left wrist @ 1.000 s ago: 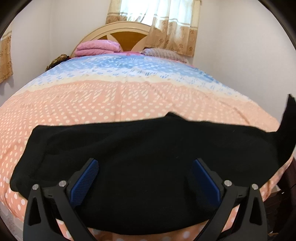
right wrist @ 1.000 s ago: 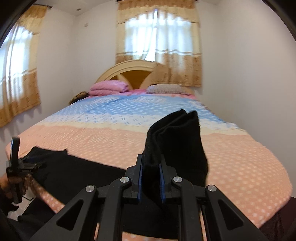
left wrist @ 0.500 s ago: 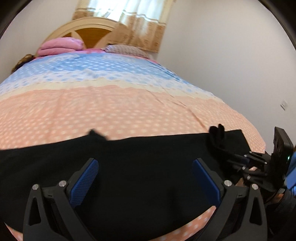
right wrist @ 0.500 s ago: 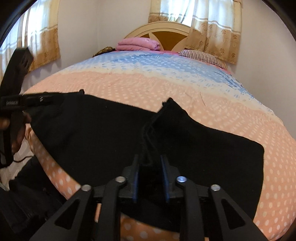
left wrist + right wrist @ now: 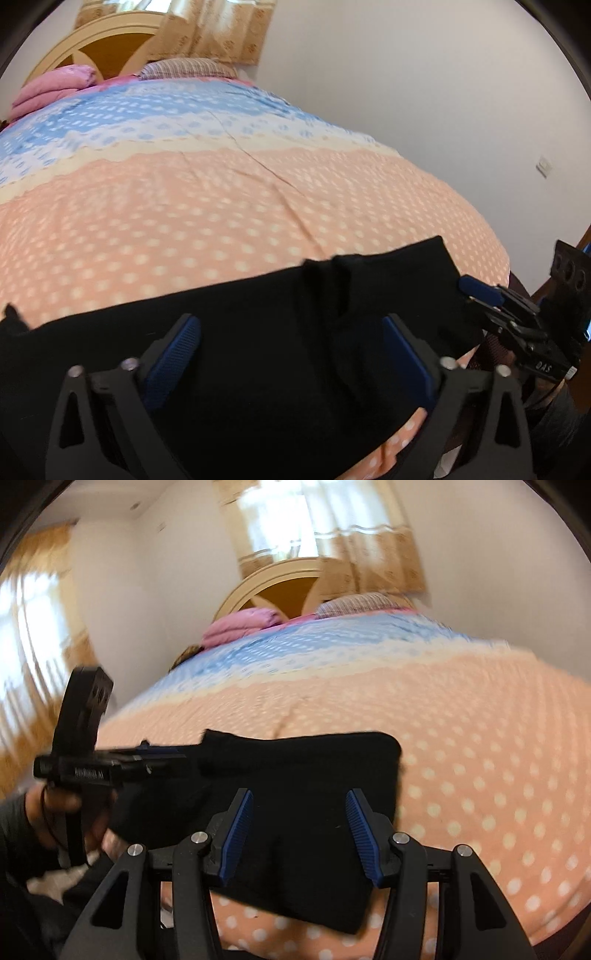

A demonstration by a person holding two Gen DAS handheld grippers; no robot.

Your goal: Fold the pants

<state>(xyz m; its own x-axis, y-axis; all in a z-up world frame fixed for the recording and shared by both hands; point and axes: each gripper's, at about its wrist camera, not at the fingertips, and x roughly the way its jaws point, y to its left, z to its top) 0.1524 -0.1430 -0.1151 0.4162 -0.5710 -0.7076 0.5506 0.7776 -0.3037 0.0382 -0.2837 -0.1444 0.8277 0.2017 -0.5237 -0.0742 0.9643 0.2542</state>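
**Black pants lie folded at the foot of the bed, both grippers released**

While the bed (image 5: 461,738) fills most of both views, its dotted cover runs from peach at the near end to blue by the headboard (image 5: 280,587), with a pink folded blanket (image 5: 240,627) and a striped pillow (image 5: 358,603) lying against it. Curtains (image 5: 373,565) hang over the window behind.

Across the near edge of the bed lie the black pants (image 5: 295,794), flat on the cover, with one end doubled over onto the rest so that a fold line and a raised ridge show in the left wrist view (image 5: 343,295).

Over the pants hangs the left hand-held gripper (image 5: 291,354), its jaws spread wide and nothing pinched between the blue pads; they have just been closing a little. Its side view shows a hand (image 5: 66,808) gripping the handle.

Beside it the right hand-held gripper (image 5: 299,834) stands released above the folded end, its jaws having just been opening, the cloth lying below and between the pads without being pressed.
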